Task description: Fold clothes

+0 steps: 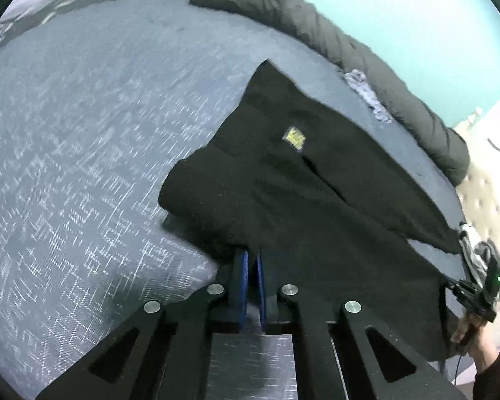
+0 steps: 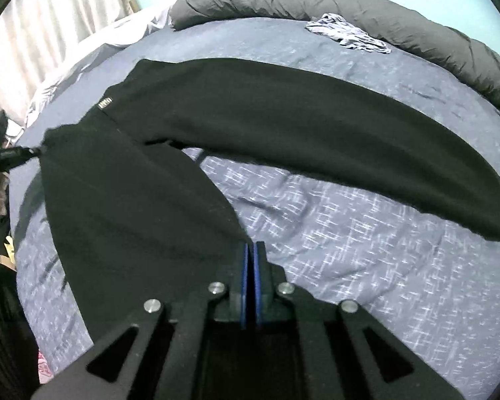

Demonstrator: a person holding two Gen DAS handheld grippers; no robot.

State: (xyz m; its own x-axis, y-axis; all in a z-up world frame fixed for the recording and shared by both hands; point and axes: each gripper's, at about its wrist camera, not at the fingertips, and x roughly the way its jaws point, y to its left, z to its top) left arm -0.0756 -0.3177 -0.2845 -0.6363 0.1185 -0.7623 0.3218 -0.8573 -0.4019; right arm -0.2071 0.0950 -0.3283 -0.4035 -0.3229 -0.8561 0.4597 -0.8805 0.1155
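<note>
Between both shut tongs (image 1: 252, 256) (image 2: 250, 250) stretches the black garment (image 2: 250, 113).

A rolled grey duvet (image 2: 366, 10) edges the blue patterned bedsheet (image 2: 350, 250), beside a pale curtain (image 2: 50, 16).

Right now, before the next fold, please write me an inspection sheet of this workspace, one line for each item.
Surface: bed with blue-grey patterned sheet, a little wrinkled.
Job's things: black garment, partly lifted, one part spread across the sheet; small label near its top edge.
Clutter: small crumpled grey-blue cloth near the rolled dark duvet.
Grippers: left gripper and right gripper, fingers closed on the garment's edge.
Cables: thin dark cable hanging under the right hand.
Surroundings: light turquoise wall; pale curtain.
</note>
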